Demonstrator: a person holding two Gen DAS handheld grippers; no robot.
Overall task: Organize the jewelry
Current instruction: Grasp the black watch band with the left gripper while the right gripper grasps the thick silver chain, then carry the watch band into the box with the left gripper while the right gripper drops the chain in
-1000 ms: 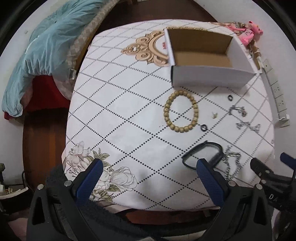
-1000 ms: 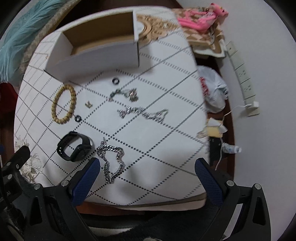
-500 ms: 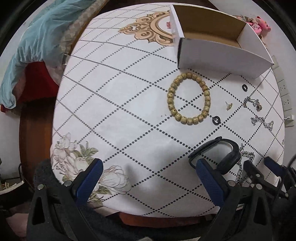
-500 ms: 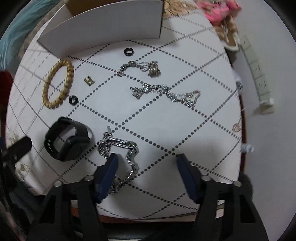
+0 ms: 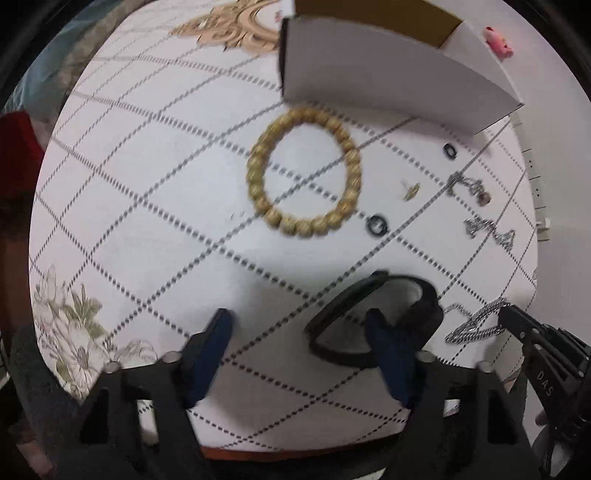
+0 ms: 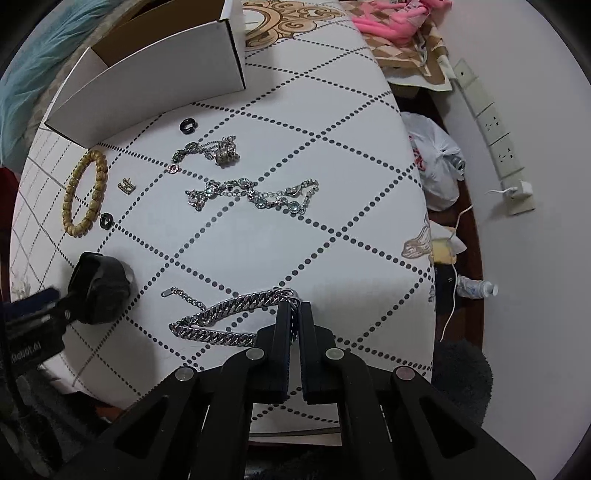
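Observation:
My right gripper (image 6: 295,308) is shut on the near end of a heavy silver chain bracelet (image 6: 229,319) lying on the table; the chain also shows in the left wrist view (image 5: 476,321). My left gripper (image 5: 299,325) is open, its right finger inside the loop of a black watch (image 5: 373,317), also in the right wrist view (image 6: 103,290). A wooden bead bracelet (image 5: 304,173) lies ahead, below the open white cardboard box (image 5: 388,74). Two black rings (image 5: 376,225) (image 5: 450,150), a small gold earring (image 5: 410,190) and two thin silver chains (image 6: 255,194) (image 6: 207,149) lie beside it.
The round table has a white cloth (image 6: 332,155) with a dotted diamond pattern. Beyond its right edge are a white plastic bag (image 6: 436,158), a wall power strip (image 6: 495,136) and a small bottle (image 6: 474,288) on the floor. Pink cloth (image 6: 391,20) lies at the back.
Both grippers moved down and forward to the table. The right gripper closed on the silver chain. The left gripper narrowed, with one finger now inside the watch loop.

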